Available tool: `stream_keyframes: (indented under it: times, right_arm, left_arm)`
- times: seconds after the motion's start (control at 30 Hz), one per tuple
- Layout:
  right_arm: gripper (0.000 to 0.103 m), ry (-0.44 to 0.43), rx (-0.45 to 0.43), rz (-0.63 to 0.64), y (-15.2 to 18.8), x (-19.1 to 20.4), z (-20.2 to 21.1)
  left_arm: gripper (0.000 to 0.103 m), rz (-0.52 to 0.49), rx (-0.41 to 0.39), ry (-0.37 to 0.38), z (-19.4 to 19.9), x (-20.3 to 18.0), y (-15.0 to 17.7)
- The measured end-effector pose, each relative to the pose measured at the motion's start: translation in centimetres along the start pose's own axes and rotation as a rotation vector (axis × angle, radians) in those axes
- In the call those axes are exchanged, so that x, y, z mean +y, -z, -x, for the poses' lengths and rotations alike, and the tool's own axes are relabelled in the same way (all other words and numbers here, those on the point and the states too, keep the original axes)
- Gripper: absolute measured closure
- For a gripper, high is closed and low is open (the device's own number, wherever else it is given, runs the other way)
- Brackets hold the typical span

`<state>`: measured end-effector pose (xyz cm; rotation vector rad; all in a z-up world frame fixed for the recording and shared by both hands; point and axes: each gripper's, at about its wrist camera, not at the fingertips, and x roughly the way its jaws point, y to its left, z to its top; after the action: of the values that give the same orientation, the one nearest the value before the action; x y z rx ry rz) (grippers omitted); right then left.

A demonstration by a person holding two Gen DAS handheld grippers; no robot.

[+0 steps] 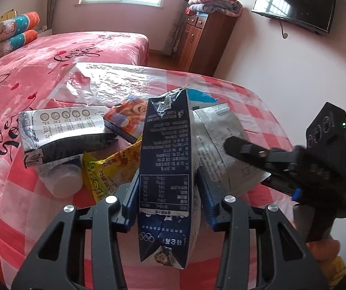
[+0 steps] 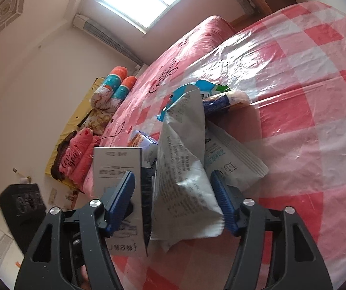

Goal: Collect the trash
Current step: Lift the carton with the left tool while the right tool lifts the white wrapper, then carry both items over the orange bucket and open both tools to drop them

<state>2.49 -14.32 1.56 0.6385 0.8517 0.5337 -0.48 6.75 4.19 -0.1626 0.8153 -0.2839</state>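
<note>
A pile of trash lies on the red-checked tablecloth. My left gripper is shut on a dark blue milk carton, held upright. To its left lie a crushed white carton, a small cartoon box, a yellow snack wrapper and a white bottle. My right gripper is shut on a grey-white printed wrapper; it shows at the right in the left wrist view. Behind it lie a blue wrapper and a white pouch.
A bed with a pink cover stands beyond the table, with rolled pillows at its head. A wooden cabinet with folded blankets stands by the far wall. A television hangs on the wall at the right.
</note>
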Motion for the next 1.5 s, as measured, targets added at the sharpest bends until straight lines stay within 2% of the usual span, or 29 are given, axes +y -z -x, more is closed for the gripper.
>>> stream_keyframes:
  times: [0.03, 0.1, 0.3, 0.47, 0.5, 0.77, 0.97, 1.17, 1.3, 1.5]
  right_arm:
    - [0.061, 0.018, -0.001, 0.014, 0.2, 0.3, -0.1]
    - [0.063, 0.043, -0.008, 0.037, 0.6, 0.7, -0.1]
    - [0.066, 0.114, -0.071, 0.122, 1.9, 3.1, 1.7]
    - [0.073, 0.125, -0.100, 0.153, 2.6, 4.3, 3.4]
    - [0.079, 0.126, -0.100, 0.156, 2.5, 4.2, 3.6]
    - [0.080, 0.111, -0.111, 0.204, 4.3, 7.0, 5.5]
    - [0.080, 0.033, -0.074, 0.238, 5.7, 9.9, 5.6]
    - [0.080, -0.083, 0.031, 0.310, 8.4, 15.2, 3.1]
    - [0.080, -0.164, 0.127, 0.374, 10.7, 19.5, 0.3]
    - [0.080, -0.240, 0.267, 0.483, 15.0, 25.5, -3.9]
  left_arm:
    - [0.061, 0.001, -0.003, 0.005, 0.2, 0.0, 0.0]
    - [0.064, -0.001, -0.007, 0.007, 0.5, 0.0, 0.1]
    - [0.065, 0.017, -0.025, 0.024, 1.6, 0.3, 0.6]
    - [0.065, 0.030, -0.051, 0.060, 3.4, 0.6, 0.9]
    - [0.065, 0.030, -0.057, 0.065, 3.9, 0.5, 1.0]
    - [0.065, 0.035, -0.096, 0.083, 7.2, 1.1, 2.1]
    - [0.065, 0.050, -0.136, 0.065, 10.5, 2.7, 3.3]
    - [0.065, 0.084, -0.188, -0.020, 15.0, 6.4, 5.1]
    - [0.065, 0.130, -0.210, -0.124, 18.4, 10.5, 7.4]
    - [0.065, 0.252, -0.187, -0.282, 21.7, 17.7, 11.7]
